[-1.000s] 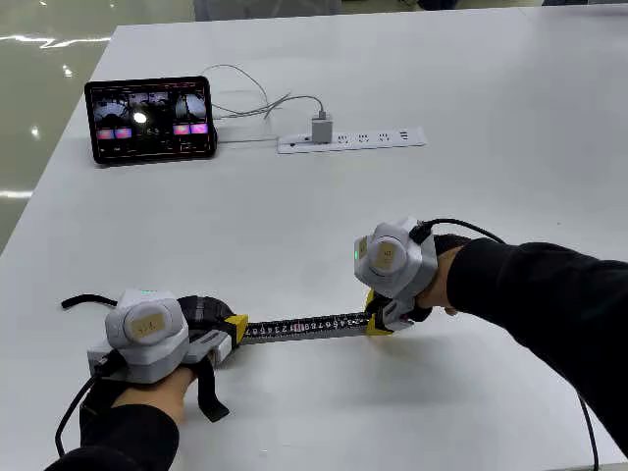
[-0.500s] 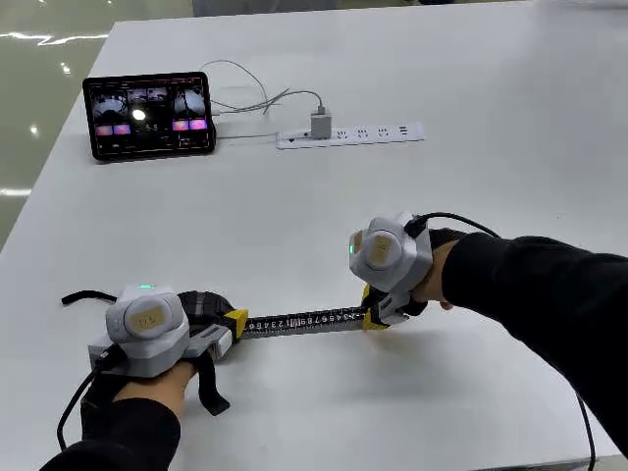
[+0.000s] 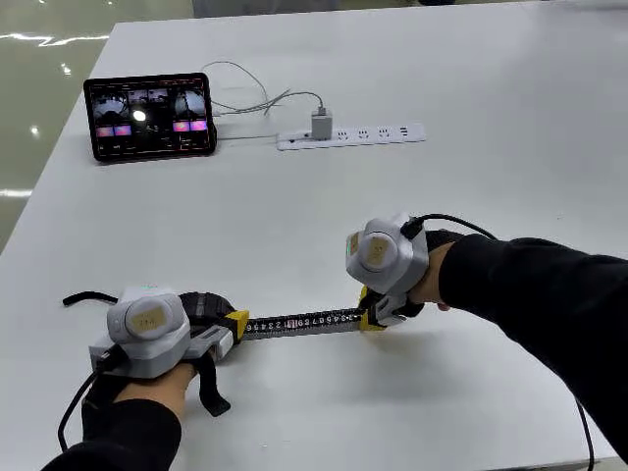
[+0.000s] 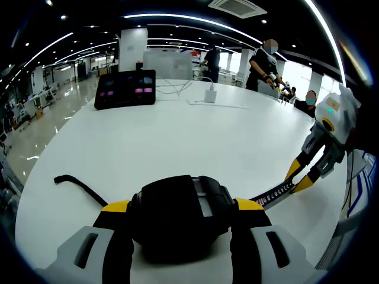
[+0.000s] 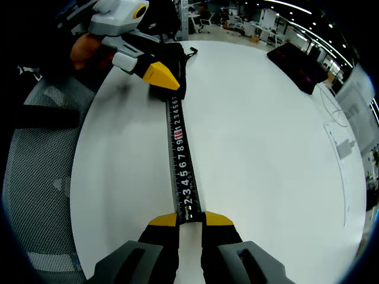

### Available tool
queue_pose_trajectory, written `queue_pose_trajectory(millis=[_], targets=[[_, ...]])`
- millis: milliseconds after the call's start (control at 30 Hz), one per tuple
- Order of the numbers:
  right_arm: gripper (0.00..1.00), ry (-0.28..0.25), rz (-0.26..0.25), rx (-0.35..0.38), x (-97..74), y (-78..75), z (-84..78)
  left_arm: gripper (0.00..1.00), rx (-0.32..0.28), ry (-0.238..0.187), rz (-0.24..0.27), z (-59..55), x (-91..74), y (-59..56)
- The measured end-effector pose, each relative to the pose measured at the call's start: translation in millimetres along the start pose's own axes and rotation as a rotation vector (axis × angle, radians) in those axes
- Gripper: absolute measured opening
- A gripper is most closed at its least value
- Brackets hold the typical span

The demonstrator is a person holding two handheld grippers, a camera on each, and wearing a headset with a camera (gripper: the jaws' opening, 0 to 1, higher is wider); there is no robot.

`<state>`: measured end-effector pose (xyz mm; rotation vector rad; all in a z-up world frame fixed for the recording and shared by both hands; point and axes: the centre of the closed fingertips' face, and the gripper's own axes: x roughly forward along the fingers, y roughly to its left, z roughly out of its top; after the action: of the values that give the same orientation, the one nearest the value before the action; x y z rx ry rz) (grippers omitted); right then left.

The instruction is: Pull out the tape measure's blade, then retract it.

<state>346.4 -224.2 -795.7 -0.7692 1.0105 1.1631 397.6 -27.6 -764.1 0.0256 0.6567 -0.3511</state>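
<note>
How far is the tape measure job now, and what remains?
Done: the blade is pulled out, numbers showing. In hand: the left gripper clamps the case; the right gripper pinches the blade's tip. Left: retracting the blade into the case.

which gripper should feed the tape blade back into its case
Right. The right gripper pinches the tip of the black numbered blade and could ease it in; the left gripper clamps the black tape measure case.

- I see the black tape measure case (image 4: 180,219) clamped between my left gripper's (image 4: 182,204) yellow tips.
- Its blade (image 5: 180,160), black with white numerals, runs straight out to my right gripper (image 5: 190,220), which pinches its end.
</note>
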Motion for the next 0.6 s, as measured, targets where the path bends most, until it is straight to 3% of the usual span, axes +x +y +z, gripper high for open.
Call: queue_pose_trajectory(millis=[600], targets=[[0.09, -0.012, 0.001, -0.009, 3.5, 0.1, 7.0, 0.61, 0.001, -0.001, 0.001, 0.0, 0.2, -0.2]])
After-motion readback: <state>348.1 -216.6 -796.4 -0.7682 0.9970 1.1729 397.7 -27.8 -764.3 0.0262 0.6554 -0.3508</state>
